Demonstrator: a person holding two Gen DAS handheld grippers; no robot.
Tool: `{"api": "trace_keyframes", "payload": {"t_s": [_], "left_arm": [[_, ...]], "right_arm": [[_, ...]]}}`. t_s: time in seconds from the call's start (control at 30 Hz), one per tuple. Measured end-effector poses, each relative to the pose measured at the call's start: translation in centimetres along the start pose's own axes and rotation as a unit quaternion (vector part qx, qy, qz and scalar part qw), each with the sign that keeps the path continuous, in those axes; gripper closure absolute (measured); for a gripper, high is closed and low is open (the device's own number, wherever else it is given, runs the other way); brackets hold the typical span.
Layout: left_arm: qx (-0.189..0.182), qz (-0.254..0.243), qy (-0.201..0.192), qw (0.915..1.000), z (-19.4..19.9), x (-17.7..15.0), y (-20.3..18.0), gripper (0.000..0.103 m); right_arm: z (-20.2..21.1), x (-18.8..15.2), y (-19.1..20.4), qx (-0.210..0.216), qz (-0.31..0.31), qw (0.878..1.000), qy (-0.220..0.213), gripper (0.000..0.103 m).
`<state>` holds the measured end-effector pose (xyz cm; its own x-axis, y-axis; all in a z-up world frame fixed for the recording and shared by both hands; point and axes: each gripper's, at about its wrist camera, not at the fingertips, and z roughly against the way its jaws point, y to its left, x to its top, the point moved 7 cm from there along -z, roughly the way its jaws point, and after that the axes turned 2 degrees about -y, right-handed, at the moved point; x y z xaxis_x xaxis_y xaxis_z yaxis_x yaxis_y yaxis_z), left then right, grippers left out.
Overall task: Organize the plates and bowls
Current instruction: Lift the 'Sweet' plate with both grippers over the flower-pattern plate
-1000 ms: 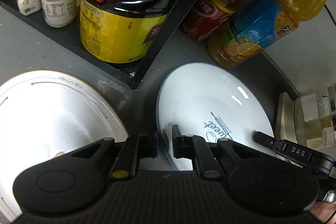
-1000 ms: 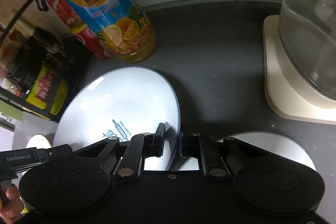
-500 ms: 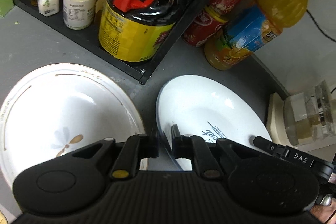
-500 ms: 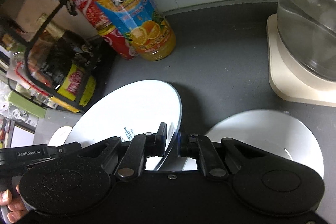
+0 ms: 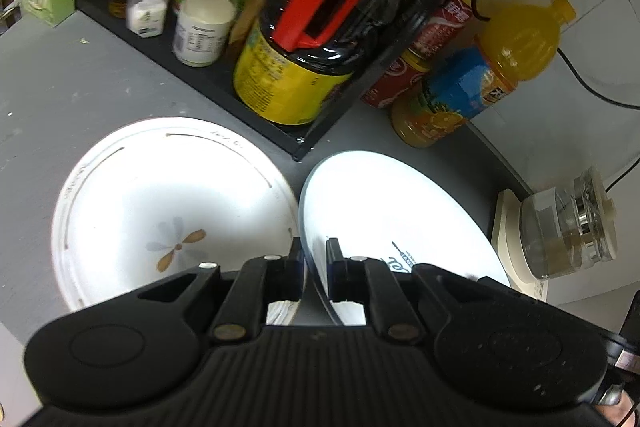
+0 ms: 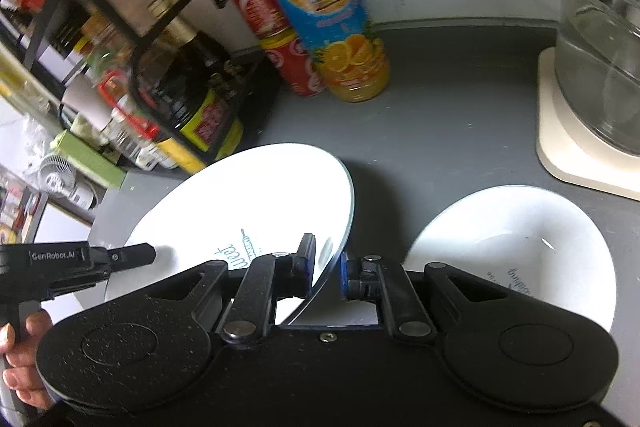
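Together, 2 claws pinch 1 white plate by opposite rim edges, holding it tilted above the grey table. Left claw and right claw both angle steeply downward. A floral bowl lies left, another white bowl right.
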<state>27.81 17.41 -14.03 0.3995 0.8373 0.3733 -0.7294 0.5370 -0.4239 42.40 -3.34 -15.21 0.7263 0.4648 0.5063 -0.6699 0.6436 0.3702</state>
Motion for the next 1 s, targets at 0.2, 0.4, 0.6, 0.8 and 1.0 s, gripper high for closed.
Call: {"api": "trace_keyframes", "payload": {"t_s": [0.2,0.4,0.6,0.8,1.0], "left_arm": [[0.004,0.014,-0.009,0.9999,1.3,-0.2,1.2,0.094],[0.014,0.035,-0.012,0.9992,2.3,-0.7,3.3,0.094],[0.028,0.056,-0.02,0.9979,3.0,-0.9,5.6,0.094],[0.04,0.077,-0.029,0.9958,3.6,-0.7,8.1,0.094],[0.049,0.098,-0.029,0.9936,3.6,-1.0,10.6,0.094]], "right_arm": [[0.2,-0.4,1.3,0.012,0.026,0.999,0.016,0.09],[-0.3,-0.9,3.1,0.027,0.063,0.997,0.036,0.09],[-1.3,-0.8,5.3,0.038,0.095,0.993,0.054,0.089],[-2.5,-0.9,7.6,0.045,0.123,0.989,0.069,0.089],[-4.0,-1.6,9.5,0.046,0.142,0.985,0.086,0.089]]}}
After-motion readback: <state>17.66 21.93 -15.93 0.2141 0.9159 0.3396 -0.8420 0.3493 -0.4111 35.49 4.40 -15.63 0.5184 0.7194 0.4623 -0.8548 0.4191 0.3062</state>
